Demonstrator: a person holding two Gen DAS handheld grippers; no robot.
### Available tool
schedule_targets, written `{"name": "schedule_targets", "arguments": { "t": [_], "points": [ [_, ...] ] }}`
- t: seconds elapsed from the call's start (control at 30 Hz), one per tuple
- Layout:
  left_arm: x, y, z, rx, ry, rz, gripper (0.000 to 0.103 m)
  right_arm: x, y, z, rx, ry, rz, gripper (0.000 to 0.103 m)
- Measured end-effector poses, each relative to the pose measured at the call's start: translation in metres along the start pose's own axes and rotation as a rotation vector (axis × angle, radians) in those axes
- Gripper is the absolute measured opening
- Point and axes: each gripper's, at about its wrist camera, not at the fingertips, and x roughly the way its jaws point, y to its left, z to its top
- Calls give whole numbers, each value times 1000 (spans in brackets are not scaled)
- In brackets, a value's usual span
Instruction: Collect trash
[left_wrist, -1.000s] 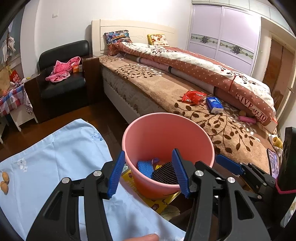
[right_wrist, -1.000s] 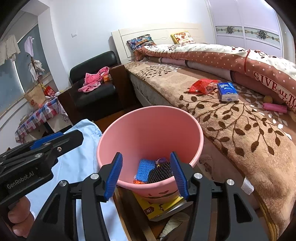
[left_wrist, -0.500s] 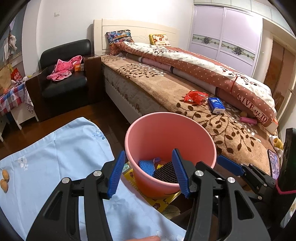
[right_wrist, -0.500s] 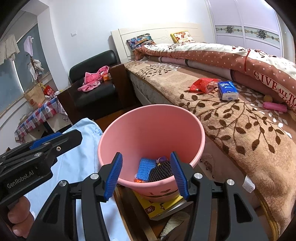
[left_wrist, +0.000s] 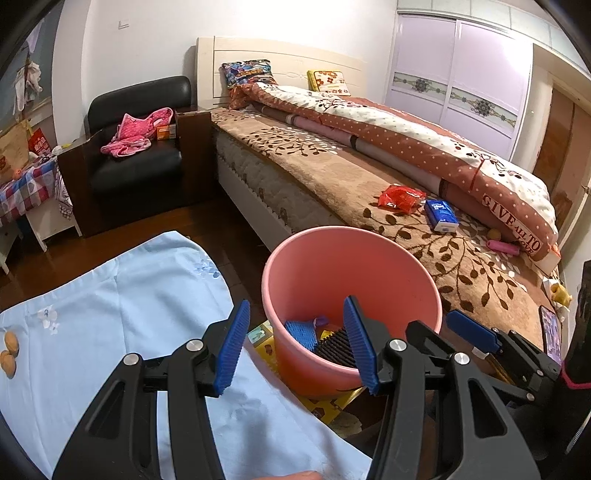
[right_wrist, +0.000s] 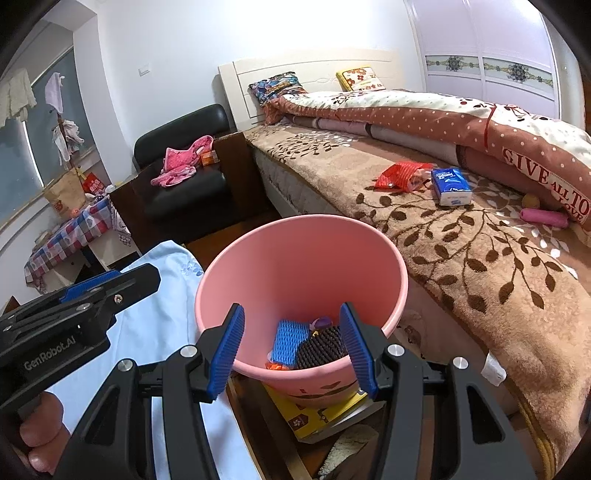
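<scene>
both claws empty above the pink bin, more trash waiting on the bed

the left claw and right claw both hang spread wide with nothing between the pads, just above the near rim of the pink bin, which stands on the floor between the bed's long edge and the blue cloth. likely next picks are the red wrapper and blue tissue pack, lying beside each other mid-bed near the rolled quilt. to do it well, i'd reach with the right claw, come down over the wrapper's crumpled middle, pinch firmly, then carry it clear over the rim before letting go. the bin's base is hidden by the claws, its contents are only partly readable, and whether the pink tube is trash is unclear.
</scene>
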Motion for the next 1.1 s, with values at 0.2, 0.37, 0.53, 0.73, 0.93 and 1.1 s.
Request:
{"name": "schedule_targets", "arguments": {
  "t": [0.2, 0.37, 0.53, 0.73, 0.93, 1.1],
  "points": [
    [0, 5, 0, -10, -7, 10, 53, -2, 4, 2, -9, -2, -9, 53],
    [0, 8, -1, -16, -10, 11, 53, -5, 9, 5, -15, -11, -14, 53],
    [0, 10, 0, -20, -12, 10, 53, -5, 13, 5, -21, -4, -17, 53],
    [0, 10, 0, -21, -11, 11, 53, -2, 17, 6, -30, 3, -20, 53],
    [0, 13, -1, -25, -9, 10, 53, -1, 18, 5, -33, 5, -22, 53],
    [1, 15, -2, -29, -6, 9, 53, 1, 20, 5, -37, 13, -24, 53]
  ]
}}
